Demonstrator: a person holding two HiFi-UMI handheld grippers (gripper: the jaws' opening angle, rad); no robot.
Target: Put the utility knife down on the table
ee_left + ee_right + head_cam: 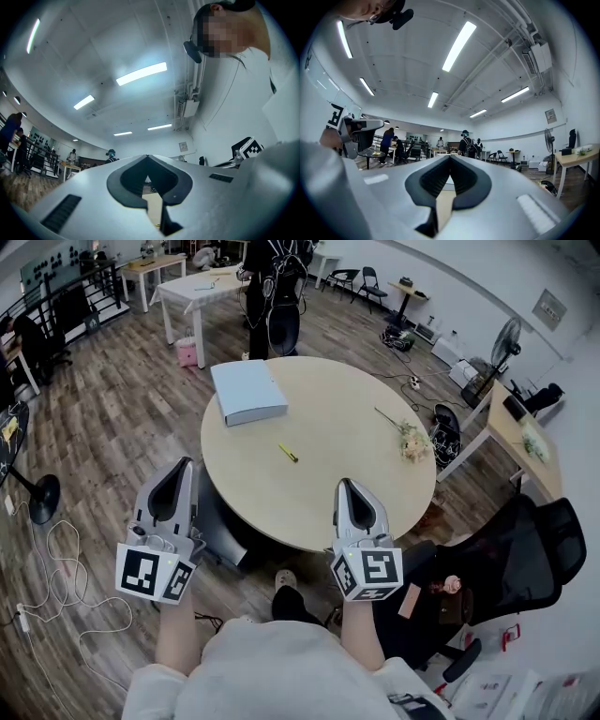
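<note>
A small yellow utility knife (288, 454) lies on the round beige table (356, 512), near its middle, with nothing touching it. My left gripper (181, 466) hangs off the table's near-left edge, jaws together and empty. My right gripper (345, 486) hovers over the table's near edge, also shut with nothing held, well short of the knife. In the left gripper view the left gripper (148, 157) tilts upward toward the ceiling, its jaws meeting at the tip. The right gripper (450, 157) looks the same in its own view, with a strip of table showing below.
A pale blue flat box (247, 390) lies at the table's far left, and a small flower sprig (409, 439) at its right. A black office chair (525, 549) stands to the near right. A person (274, 287) stands beyond the table. Cables (56, 577) trail over the wooden floor at left.
</note>
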